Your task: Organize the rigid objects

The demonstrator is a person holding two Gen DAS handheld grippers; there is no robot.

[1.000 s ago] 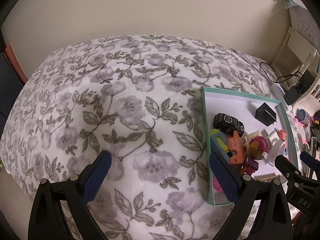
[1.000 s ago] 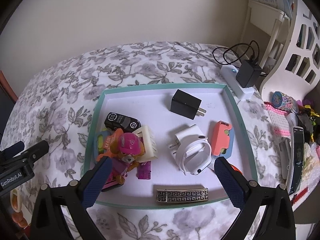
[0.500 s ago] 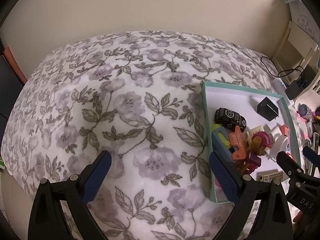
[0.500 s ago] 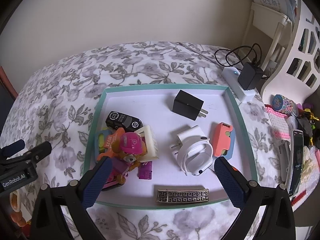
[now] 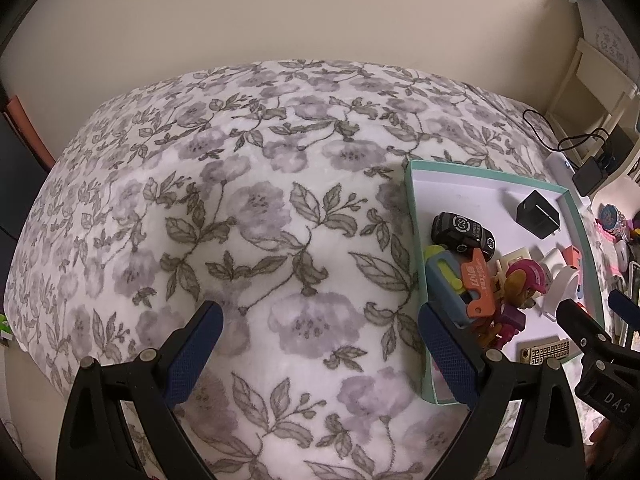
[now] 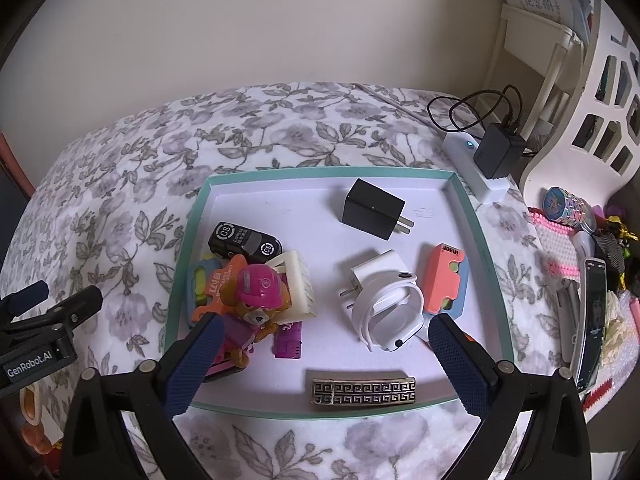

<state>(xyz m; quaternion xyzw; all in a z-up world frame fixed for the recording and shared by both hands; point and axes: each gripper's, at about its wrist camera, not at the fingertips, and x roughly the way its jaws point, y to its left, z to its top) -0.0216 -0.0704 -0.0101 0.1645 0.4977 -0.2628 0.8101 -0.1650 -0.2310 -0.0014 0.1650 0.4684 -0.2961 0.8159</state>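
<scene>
Looking into the teal-rimmed tray [image 6: 480, 240] on the flowered bed [image 5: 240, 200], I see a black charger [image 6: 372, 210], a white plug with coiled cable [image 6: 390, 306], a coral case [image 6: 444, 282], a patterned metal bar [image 6: 363, 391], a black toy car [image 6: 244, 242] and a pink-helmeted pup figure [image 6: 256, 300]. My right hand-held gripper [image 6: 322, 338] hangs above them, fingers apart and empty; my left hand-held gripper [image 5: 320, 334] is likewise spread over bare bedding.
</scene>
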